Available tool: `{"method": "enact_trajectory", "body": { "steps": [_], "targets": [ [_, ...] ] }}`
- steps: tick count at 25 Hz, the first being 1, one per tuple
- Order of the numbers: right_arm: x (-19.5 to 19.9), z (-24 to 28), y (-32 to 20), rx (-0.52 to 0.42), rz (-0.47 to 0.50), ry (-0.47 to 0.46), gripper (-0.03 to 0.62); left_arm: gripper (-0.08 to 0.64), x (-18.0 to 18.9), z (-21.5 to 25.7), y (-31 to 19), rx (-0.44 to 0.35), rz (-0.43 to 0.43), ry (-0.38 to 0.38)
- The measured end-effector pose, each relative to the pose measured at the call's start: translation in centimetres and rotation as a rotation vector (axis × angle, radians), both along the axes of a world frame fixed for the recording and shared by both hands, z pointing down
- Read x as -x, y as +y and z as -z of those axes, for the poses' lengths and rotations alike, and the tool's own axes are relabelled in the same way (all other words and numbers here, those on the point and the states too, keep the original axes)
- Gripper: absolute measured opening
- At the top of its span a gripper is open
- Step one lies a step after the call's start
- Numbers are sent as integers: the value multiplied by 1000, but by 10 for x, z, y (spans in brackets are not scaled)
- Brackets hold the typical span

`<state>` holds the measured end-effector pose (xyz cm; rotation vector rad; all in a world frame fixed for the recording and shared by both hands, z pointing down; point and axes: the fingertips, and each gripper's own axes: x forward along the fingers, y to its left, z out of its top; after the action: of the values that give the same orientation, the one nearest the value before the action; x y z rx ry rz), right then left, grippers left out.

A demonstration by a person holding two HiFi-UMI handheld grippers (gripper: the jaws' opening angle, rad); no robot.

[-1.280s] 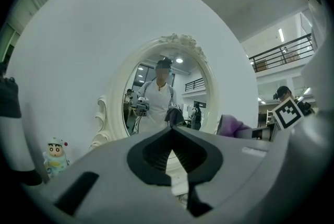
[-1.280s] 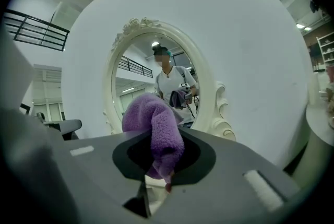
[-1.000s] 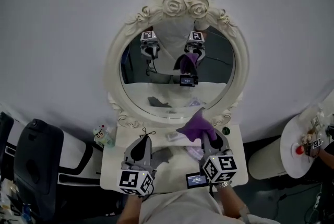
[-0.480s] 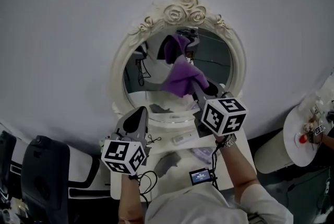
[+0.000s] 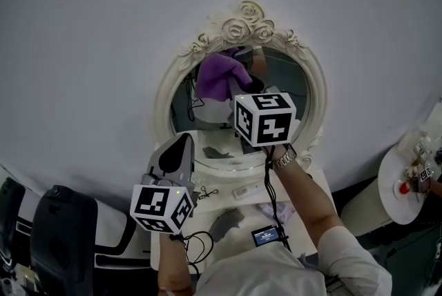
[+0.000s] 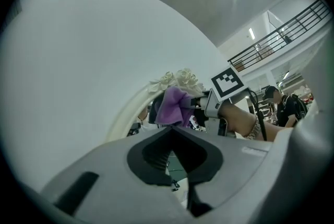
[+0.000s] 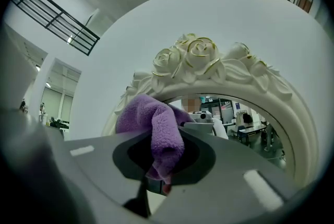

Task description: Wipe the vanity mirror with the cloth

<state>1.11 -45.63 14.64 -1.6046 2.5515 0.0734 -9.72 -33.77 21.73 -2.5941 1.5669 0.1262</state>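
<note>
Right gripper (image 5: 237, 89) jaws are clamping the purple cloth (image 7: 155, 131). One fold is running down between them and the rest is bunching out past the tips. We're holding that bunch on the vanity mirror (image 5: 293, 91) glass, touching as far as we can tell, in the upper left part just under the rose carving (image 7: 190, 58). The white frame is arching above and to the right of these jaws. Left gripper (image 6: 173, 137) jaws are meeting tip to tip with nothing between them. We're holding it low, well apart from the cloth, which is sitting ahead of and above its jaws. The surface (image 5: 228, 201) is lying below both grippers.
</note>
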Motion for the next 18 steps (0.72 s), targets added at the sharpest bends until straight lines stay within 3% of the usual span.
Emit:
{"method": "enact_trajectory", "body": {
  "steps": [4, 9, 18],
  "targets": [
    [6, 8, -15, -4, -11, 11, 56, 3, 6, 6, 1, -9, -14, 21],
    [2, 10, -20, 6, 12, 1, 58, 3, -11, -5, 3, 19, -78, -5],
    [-80, 5, -23, -5, -131, -27, 63, 3, -47, -15, 2, 39, -157, -22]
  ]
}}
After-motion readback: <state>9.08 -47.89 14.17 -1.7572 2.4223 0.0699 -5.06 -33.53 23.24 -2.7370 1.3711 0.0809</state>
